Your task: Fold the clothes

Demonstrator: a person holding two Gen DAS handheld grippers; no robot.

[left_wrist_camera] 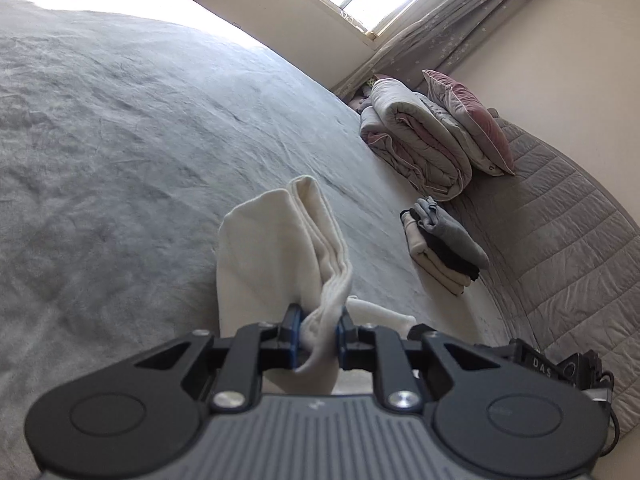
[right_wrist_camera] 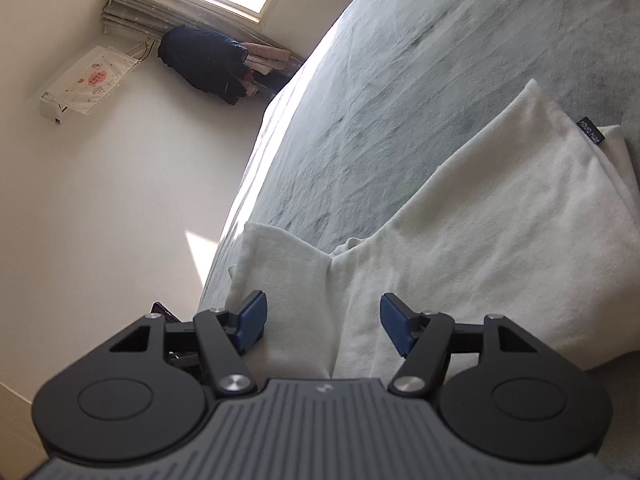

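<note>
Here, cream garment (left_wrist_camera: 280, 240) pinched, grey bedspread (left_wrist_camera: 120, 120)

Right gripper (right_wrist_camera: 322, 322), fingers apart, over cream garment (right_wrist_camera: 480, 232).

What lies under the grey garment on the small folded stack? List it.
Under the grey garment lies a black folded piece, then cream folded pieces resting on the bed cover. How many cream pieces there are cannot be told; their middles are covered.

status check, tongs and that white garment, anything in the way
Left tongs shut on white garment. Right tongs open over it, not gripping. Folded stack sits apart; nothing blocking.
</note>
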